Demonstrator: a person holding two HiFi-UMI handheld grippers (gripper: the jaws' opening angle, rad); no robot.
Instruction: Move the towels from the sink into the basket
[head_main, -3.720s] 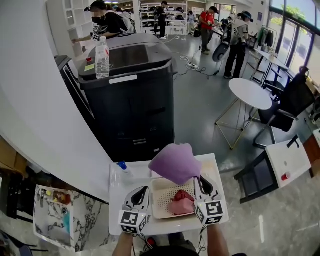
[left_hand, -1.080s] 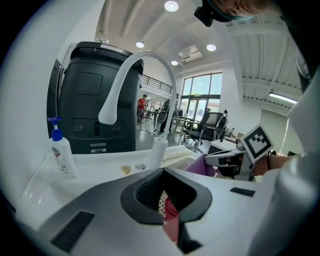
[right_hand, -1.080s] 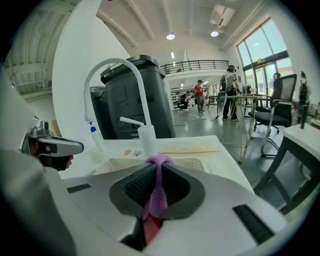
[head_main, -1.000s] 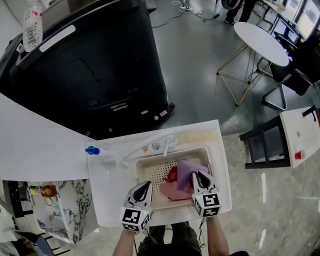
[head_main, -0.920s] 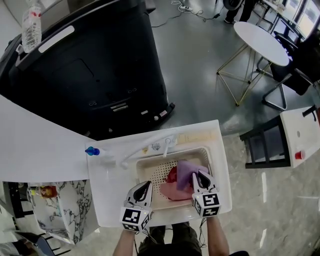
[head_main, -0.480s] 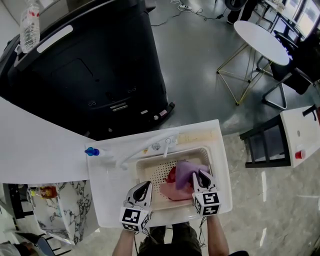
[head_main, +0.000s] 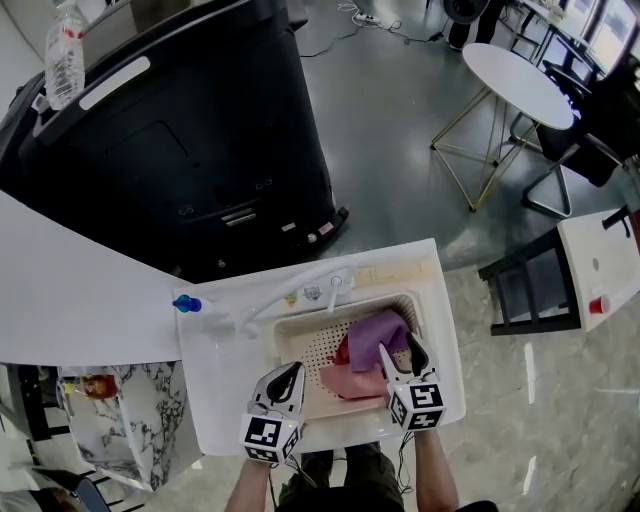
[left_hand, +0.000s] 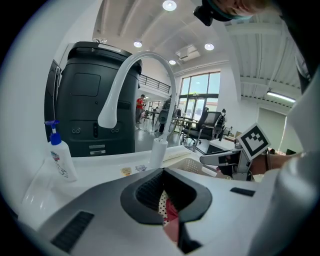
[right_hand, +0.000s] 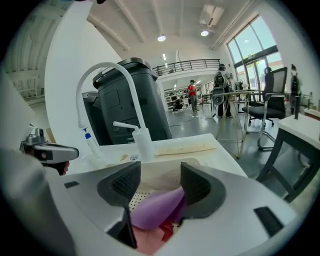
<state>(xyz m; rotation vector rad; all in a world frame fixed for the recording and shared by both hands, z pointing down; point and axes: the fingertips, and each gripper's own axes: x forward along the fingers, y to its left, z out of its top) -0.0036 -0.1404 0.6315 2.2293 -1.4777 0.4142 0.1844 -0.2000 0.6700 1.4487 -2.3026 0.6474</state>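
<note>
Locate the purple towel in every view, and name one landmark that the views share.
Head view: the purple towel lies lower centre, in the right half of the basket.
Left gripper view: not in it; only red cloth shows, low at centre.
Right gripper view: the purple towel is at bottom centre, lying over the pink towel.
Shared landmark: the white faucet, behind the basket in all three.

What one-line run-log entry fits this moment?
right tool: jaws just opened, purple towel loose between them | left tool: shut, empty | purple towel: lying in basket
</note>
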